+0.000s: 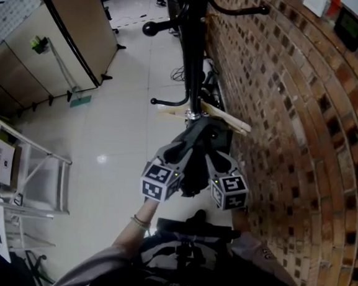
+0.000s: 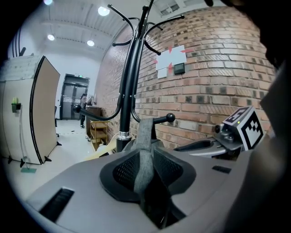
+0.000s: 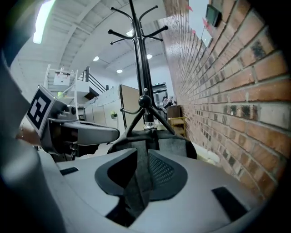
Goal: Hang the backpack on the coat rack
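Note:
The black coat rack stands against the brick wall, its pole rising just beyond both grippers. A dark grey backpack hangs between my two grippers, close in front of the pole. My left gripper is shut on a grey strap, which runs up out of the jaws. My right gripper is shut on another grey strap, with the bag's fabric bunched just past the jaws. A knobbed hook sticks out right behind the strap.
The brick wall runs close along the right. A pale wooden piece lies at the rack's pole. A beige partition board stands at the back left and a metal frame at the left, on white floor tiles.

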Demonstrator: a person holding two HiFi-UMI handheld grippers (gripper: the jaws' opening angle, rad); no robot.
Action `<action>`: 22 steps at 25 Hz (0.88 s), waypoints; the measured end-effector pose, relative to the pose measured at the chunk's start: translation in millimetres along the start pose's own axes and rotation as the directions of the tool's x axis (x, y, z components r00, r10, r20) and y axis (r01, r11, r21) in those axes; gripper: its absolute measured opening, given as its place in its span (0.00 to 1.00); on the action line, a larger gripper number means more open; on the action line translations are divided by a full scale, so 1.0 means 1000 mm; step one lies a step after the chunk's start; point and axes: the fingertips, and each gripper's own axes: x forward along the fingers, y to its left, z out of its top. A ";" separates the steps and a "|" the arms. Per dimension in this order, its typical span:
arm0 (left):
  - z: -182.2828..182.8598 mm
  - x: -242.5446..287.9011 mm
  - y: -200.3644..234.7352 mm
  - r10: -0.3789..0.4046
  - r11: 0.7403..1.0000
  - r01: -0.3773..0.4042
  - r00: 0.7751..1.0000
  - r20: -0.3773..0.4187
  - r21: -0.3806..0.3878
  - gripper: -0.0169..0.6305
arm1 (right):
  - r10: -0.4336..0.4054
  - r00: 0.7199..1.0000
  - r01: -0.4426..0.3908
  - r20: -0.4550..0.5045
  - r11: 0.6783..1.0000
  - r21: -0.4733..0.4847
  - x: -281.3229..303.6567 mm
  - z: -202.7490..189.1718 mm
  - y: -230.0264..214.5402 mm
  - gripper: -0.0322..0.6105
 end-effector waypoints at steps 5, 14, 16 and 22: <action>-0.011 -0.031 0.003 -0.004 1.000 0.004 1.000 -0.001 -0.014 0.05 | -0.017 1.000 0.016 0.019 0.998 0.058 -0.010 -0.003 0.034 0.13; -0.028 -0.071 0.003 -0.061 0.997 0.061 0.998 -0.011 -0.037 0.03 | -0.054 0.996 0.042 0.070 0.986 0.163 -0.028 -0.007 0.085 0.07; -0.033 -0.079 0.001 -0.079 0.996 0.079 0.997 -0.012 -0.039 0.03 | -0.074 0.994 0.057 0.080 0.979 0.197 -0.034 -0.007 0.093 0.07; -0.044 -0.092 -0.009 -0.126 0.991 0.125 0.992 -0.009 -0.046 0.03 | -0.084 0.991 0.057 0.105 0.970 0.235 -0.045 -0.010 0.108 0.06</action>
